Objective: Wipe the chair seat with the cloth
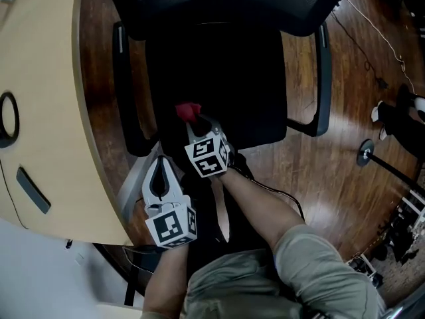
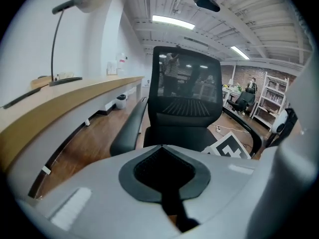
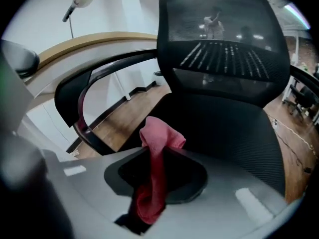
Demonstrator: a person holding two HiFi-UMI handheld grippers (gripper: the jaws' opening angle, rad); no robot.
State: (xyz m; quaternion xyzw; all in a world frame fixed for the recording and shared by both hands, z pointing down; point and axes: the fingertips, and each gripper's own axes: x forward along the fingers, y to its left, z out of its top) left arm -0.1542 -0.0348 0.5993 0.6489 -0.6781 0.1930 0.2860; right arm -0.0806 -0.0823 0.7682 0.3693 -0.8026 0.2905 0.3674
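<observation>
A red cloth [image 3: 158, 138] is pinched between the jaws of the right gripper [image 1: 197, 121], with its bunched end sticking out ahead of them. It is held over the near left part of the black chair seat [image 1: 226, 78], close to the front edge; whether it rests on the seat cannot be told. The left gripper [image 2: 167, 180] is held nearer the person, just off the seat's front left corner and beside the curved edge of the wooden table [image 1: 46, 111]. Its jaws are pressed together, and nothing is caught between them.
</observation>
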